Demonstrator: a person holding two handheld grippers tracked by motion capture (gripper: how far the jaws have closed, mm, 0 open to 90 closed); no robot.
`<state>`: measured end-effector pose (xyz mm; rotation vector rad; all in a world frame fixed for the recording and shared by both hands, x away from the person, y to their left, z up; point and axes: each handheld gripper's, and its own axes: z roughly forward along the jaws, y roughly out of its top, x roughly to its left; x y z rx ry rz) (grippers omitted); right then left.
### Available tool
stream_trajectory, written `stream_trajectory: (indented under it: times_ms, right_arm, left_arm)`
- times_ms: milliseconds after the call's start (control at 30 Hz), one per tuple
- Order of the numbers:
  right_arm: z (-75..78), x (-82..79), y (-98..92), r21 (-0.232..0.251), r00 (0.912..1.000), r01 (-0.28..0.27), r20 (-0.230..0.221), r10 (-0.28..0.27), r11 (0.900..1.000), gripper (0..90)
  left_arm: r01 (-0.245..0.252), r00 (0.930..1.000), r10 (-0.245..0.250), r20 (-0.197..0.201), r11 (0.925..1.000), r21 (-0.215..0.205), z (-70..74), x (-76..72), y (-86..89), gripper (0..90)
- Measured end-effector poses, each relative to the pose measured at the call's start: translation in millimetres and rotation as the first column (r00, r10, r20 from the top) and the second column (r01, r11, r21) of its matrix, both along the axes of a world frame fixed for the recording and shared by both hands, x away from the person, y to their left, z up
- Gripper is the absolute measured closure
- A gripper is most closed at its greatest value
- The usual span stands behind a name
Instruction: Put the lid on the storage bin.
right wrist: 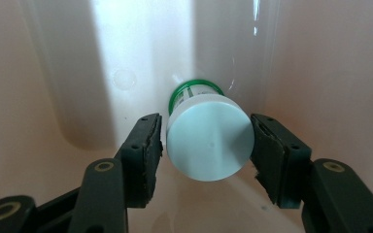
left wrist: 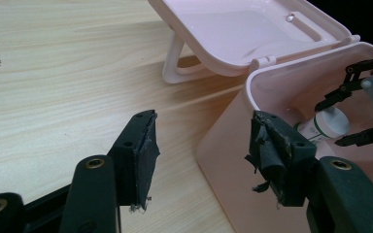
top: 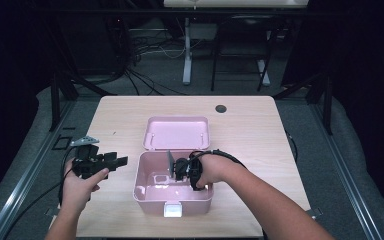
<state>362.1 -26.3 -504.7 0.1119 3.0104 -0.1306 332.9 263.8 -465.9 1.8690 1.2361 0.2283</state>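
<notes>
Pink box point(top: 145, 187): right tongs point(right wrist: 208, 141) straddle bottle point(right wrist: 209, 143), pads slightly off. Left tongs point(left wrist: 201, 155) released. Next: withdraw.

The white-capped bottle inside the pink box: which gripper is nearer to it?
Right. The right gripper is down in the pink box, jaws either side of the bottle. The left gripper hovers outside, left of the box.

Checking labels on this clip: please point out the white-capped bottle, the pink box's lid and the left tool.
white-capped bottle point(right wrist: 209, 143), right gripper view, on its cap face.
lid point(top: 177, 132), high view, on its inner face.
left tool point(left wrist: 201, 155), left gripper view, midway between its fingertips.
</notes>
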Motion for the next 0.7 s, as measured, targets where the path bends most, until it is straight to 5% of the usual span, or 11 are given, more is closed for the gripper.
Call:
stream_trajectory:
  times_ms: [700]
  right_arm:
    - [31.3,-6.3,-1.1,0.076,0.9991,0.017,0.037,-0.020,0.997,44.7]
  left_arm:
    - [0.007,1.0000,-0.007,-0.003,1.0000,0.007,-0.5,-0.2,-3.2,43.6]
